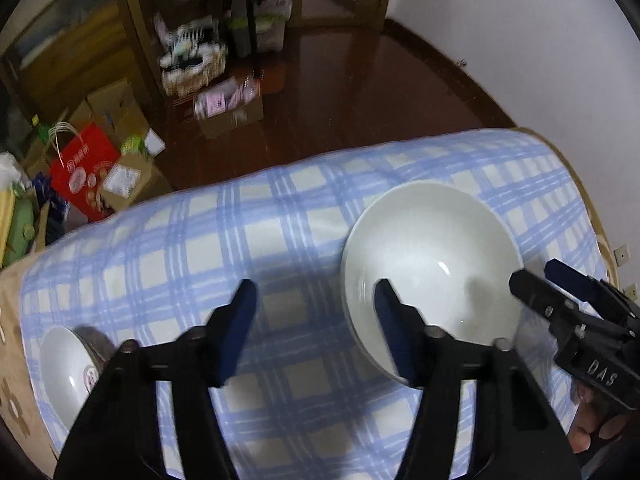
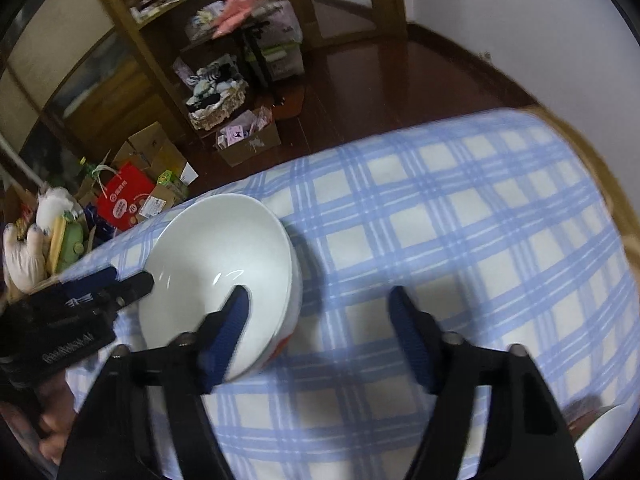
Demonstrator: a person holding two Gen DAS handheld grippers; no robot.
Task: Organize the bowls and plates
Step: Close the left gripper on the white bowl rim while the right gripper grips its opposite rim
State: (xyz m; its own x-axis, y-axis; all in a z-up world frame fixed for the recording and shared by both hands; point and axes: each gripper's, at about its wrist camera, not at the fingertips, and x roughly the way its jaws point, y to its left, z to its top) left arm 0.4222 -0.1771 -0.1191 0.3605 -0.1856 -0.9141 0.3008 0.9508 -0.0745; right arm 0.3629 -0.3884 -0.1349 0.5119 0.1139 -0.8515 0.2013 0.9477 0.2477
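A big white bowl [image 1: 432, 264] sits on the blue checked cloth [image 1: 280, 220], and both tongs straddle its rim from opposite sides. The left tongs [image 1: 316, 320] have 1 blue finger [image 1: 394, 320] inside the bowl and the other outside on the cloth; the right tongs [image 2: 320, 320] do the same from the far side of the bowl, with 1 finger [image 2: 230, 320] dipping into it. Both pairs are part open. I see no pad actually pressing on the rim, so I judge neither has a grip yet.

The risk, as I see it, is uneven closing. If 1 side pinches before the other, the smooth glazed wall could slip or the bowl could tip. It looks like a stack of 2 or more bowls, so lifting only the top rim may leave the lower ones behind or rattle them. The loose cloth could drag and bunch under the bowl.

Left of the bowl, a plate [image 1: 66, 368] lies at the cloth's near edge, close to the left tongs' handle; a careless swing could knock it.
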